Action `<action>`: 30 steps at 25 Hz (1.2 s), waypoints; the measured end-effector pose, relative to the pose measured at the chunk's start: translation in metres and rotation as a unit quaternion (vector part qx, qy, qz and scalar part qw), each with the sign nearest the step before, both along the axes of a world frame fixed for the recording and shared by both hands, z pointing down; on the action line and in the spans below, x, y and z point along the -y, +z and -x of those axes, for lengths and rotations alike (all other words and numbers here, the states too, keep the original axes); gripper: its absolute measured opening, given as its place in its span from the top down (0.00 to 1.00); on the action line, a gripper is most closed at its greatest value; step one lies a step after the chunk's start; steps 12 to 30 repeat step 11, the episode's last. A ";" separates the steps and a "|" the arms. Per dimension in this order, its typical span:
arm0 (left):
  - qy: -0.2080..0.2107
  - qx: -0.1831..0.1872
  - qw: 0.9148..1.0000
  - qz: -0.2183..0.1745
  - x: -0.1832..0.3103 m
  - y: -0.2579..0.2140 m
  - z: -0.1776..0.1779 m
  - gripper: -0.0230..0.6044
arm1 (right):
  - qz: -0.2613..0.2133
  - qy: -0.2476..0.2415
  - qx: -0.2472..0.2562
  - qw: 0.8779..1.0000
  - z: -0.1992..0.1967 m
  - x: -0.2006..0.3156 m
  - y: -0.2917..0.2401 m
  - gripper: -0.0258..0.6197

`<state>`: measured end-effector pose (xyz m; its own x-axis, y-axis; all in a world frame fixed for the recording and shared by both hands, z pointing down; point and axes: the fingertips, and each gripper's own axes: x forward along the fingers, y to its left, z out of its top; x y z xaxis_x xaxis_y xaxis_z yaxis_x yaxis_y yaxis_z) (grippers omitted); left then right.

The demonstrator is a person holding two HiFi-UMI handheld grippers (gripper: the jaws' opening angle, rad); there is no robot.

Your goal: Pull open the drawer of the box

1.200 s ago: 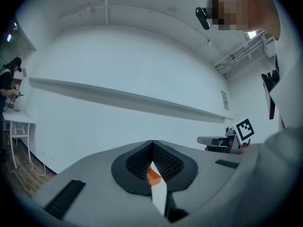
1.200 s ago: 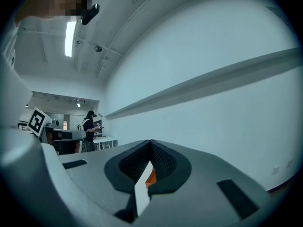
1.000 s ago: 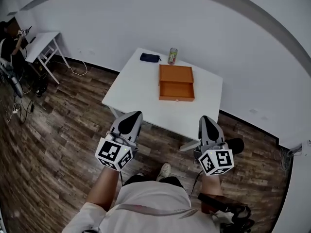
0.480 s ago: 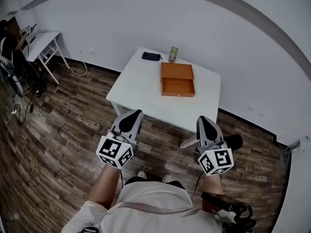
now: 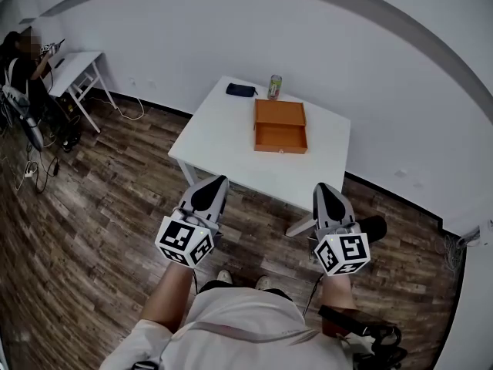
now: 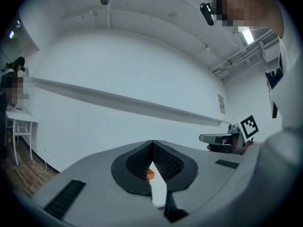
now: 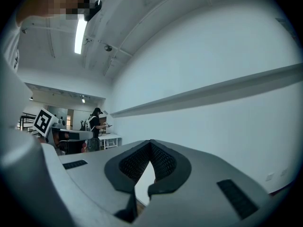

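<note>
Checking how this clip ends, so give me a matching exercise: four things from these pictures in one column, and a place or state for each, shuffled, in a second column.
Column one:
1. orange box
2. dark pouch
3. can
4. right tool

Column two:
A. stands upright at the table's far edge, behind the box
B. shut and empty, held short of the table
C. its drawer is pulled out
D. lies flat near the far edge, left of the can

Pairs: 1-C, 2-D, 3-A, 4-B
</note>
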<state>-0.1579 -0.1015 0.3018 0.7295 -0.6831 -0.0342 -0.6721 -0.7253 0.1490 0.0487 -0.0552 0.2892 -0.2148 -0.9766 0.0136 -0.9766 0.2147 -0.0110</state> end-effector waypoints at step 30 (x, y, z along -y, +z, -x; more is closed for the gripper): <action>-0.002 0.002 1.000 0.012 0.007 0.007 -0.017 0.95 | -0.003 -0.002 -0.007 1.000 -0.016 0.006 0.000 0.96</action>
